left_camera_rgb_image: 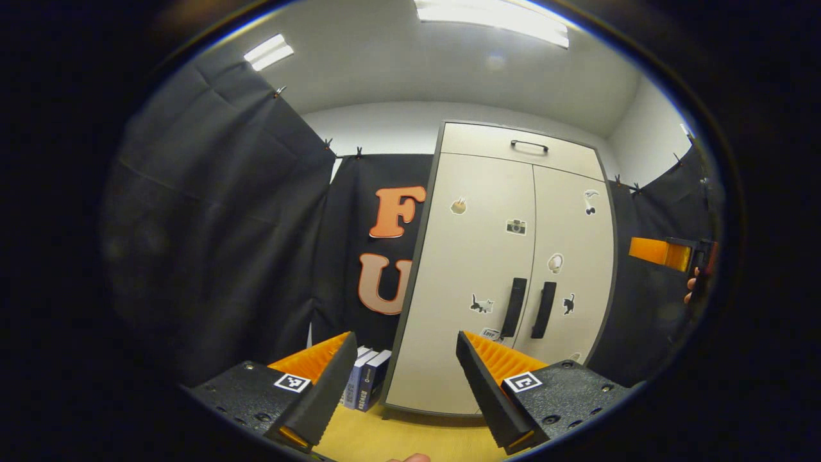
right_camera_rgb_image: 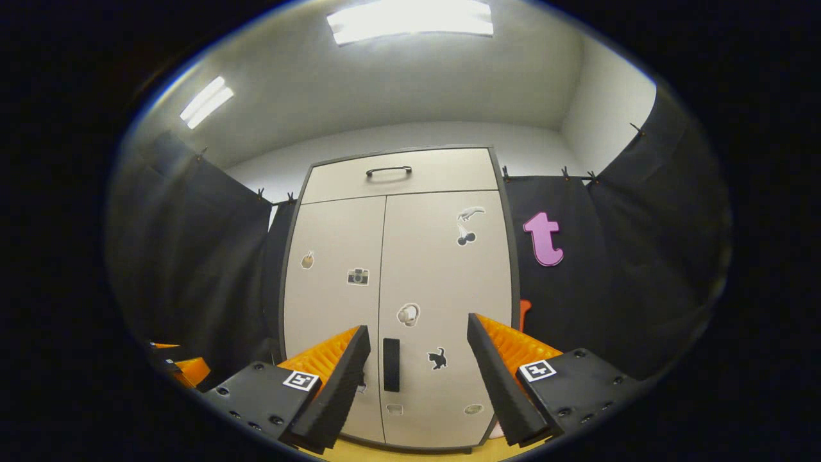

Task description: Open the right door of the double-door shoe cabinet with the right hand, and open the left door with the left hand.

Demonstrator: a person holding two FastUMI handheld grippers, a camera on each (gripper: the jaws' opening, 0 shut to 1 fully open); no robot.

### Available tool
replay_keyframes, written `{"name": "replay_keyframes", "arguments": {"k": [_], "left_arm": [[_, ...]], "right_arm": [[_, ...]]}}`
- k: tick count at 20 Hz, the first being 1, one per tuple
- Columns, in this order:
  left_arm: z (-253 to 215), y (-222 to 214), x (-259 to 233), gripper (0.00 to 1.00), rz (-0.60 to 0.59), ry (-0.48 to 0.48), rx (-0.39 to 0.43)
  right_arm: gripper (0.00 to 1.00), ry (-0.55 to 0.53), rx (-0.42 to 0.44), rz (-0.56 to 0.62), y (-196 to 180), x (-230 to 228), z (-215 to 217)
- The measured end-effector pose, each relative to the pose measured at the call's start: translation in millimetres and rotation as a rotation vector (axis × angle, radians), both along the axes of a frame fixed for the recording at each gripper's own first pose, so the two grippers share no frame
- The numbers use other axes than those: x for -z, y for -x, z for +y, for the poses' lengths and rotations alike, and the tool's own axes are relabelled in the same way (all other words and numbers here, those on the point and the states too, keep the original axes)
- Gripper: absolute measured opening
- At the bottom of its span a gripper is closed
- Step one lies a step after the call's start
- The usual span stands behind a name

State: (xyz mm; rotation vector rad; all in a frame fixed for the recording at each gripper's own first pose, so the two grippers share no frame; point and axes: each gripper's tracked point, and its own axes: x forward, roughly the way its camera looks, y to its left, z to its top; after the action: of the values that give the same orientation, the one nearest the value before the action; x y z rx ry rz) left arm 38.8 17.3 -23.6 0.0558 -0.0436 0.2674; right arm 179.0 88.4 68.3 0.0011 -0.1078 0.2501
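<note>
The pale shoe cabinet [left_camera_rgb_image: 474,256] stands ahead with both doors shut. Its left door [left_camera_rgb_image: 468,269] and right door [left_camera_rgb_image: 574,244] each carry a dark vertical handle, the left handle [left_camera_rgb_image: 514,307] and the right handle [left_camera_rgb_image: 544,310] side by side at the middle seam. My left gripper [left_camera_rgb_image: 405,340] is open, some way short of the cabinet, with nothing in it. In the right gripper view the cabinet [right_camera_rgb_image: 397,282] faces me; my right gripper [right_camera_rgb_image: 418,327] is open, and the right handle [right_camera_rgb_image: 390,364] shows between its fingers, farther off. One finger [right_camera_rgb_image: 340,378] hides the left handle.
A drawer with a dark handle [left_camera_rgb_image: 529,146] tops the cabinet. Several books [left_camera_rgb_image: 365,385] stand on the yellow floor [left_camera_rgb_image: 410,439] left of it. Black cloth walls close in both sides. The right gripper [left_camera_rgb_image: 667,252] and a hand [left_camera_rgb_image: 691,289] show at the far right.
</note>
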Motion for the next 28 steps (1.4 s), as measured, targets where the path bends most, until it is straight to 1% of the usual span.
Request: {"name": "replay_keyframes", "arguments": {"k": [2,4,6,7,9,10,11,12,13,14,15,16,17,18,19,20,21,22,23,24,25,26,27,28], "left_arm": [[4,7,0,0.94,-0.013,-0.014,-0.066],[5,16,1,0.94,-0.026,-0.019,-0.113],[7,22,3,0.94,-0.034,-0.028,-0.143],[10,24,5,0.94,-0.036,-0.031,-0.160],[18,21,8,0.94,-0.047,-0.041,-0.178],[20,17,11,0.94,-0.049,-0.049,-0.169],[21,9,13,0.92,-0.052,-0.056,-0.145],[20,-1,18,0.94,-0.052,-0.056,-0.110],[20,-12,22,0.94,-0.045,-0.053,-0.071],[21,-23,28,0.94,-0.032,-0.053,-0.037],[24,-31,31,0.94,-0.025,-0.058,-0.011],[27,-38,32,0.92,-0.028,-0.066,0.013],[29,-47,33,0.94,-0.030,-0.067,0.041],[27,-55,39,0.94,-0.011,-0.058,0.077],[25,-63,47,0.94,0.010,-0.045,0.116],[25,-69,51,0.94,0.017,-0.036,0.151],[24,-73,54,0.94,0.017,-0.030,0.178],[24,-76,58,0.94,0.022,-0.027,0.200],[23,-77,61,0.94,0.030,-0.028,0.222],[21,-79,63,0.94,0.038,-0.028,0.242],[19,-79,64,0.94,0.043,-0.029,0.264],[18,-80,61,0.94,0.034,-0.029,0.282],[20,-80,57,0.94,0.017,-0.027,0.285],[23,-78,54,0.94,0.003,-0.021,0.281]], "right_arm": [[0.98,-0.008,-0.053,0.026,-32,16,20],[0.97,-0.019,-0.097,0.066,-61,35,39],[0.98,-0.010,-0.114,0.087,-92,54,53],[0.93,0.001,-0.115,0.099,-106,65,58],[0.93,0.003,-0.112,0.131,-123,83,66],[0.94,-0.002,-0.105,0.143,-132,90,69],[0.94,-0.005,-0.095,0.151,-140,97,70],[0.92,-0.005,-0.068,0.154,-147,104,69],[0.88,-0.006,-0.034,0.154,-158,110,67],[0.91,-0.010,-0.013,0.164,-162,116,66],[0.91,-0.017,-0.005,0.180,-167,123,69],[0.91,-0.026,-0.004,0.190,-168,128,73],[0.84,-0.034,-0.003,0.190,-171,130,78],[0.83,-0.040,0.005,0.194,-173,132,80],[0.84,-0.046,0.016,0.199,-174,135,82],[0.91,-0.053,0.024,0.205,-175,137,83],[0.91,-0.058,0.038,0.210,-178,139,81],[0.82,-0.063,0.061,0.216,-181,142,77],[0.67,-0.066,0.077,0.230,-185,148,74],[0.57,-0.078,0.061,0.259,-184,152,79],[0.48,-0.077,0.071,0.246,-183,151,77],[0.44,-0.054,0.077,0.237,-187,151,77],[0.43,-0.028,0.081,0.219,-183,150,77],[0.38,0.008,0.080,0.198,-185,151,77]]}}
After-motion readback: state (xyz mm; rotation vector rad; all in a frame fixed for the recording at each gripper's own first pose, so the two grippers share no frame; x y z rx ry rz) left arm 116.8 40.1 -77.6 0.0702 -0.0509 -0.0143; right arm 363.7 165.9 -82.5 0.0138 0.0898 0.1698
